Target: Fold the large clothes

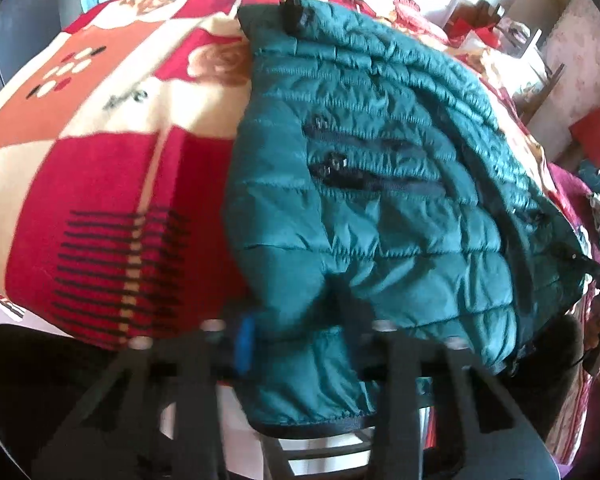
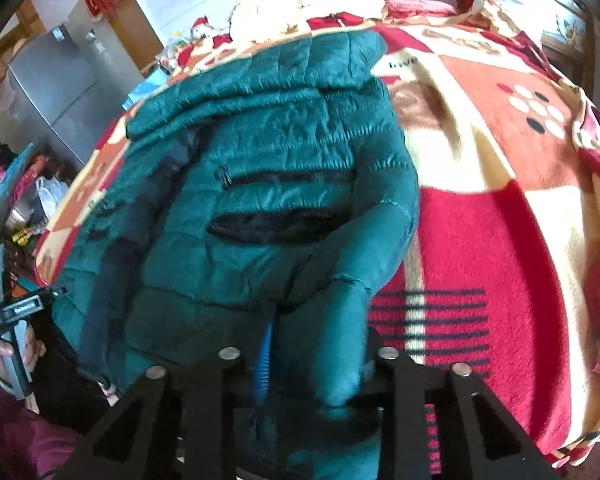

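The teal jacket [image 1: 380, 220] is quilted, slightly shiny cloth, probably nylon. Under it the blanket [image 1: 112, 184] is thick, fuzzy, matt fleece. The fridge [image 2: 56, 88] has a brushed, dull metal front. Both grippers' frames look like matt black plastic.

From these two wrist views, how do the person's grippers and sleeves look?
Each gripper is a black frame with triangular cut-outs and silver round bolt heads. The left gripper and the right gripper each carry a blue pad on one finger. The right view also shows the other tool's black and grey handle with small white lettering. The sleeve is dark maroon.
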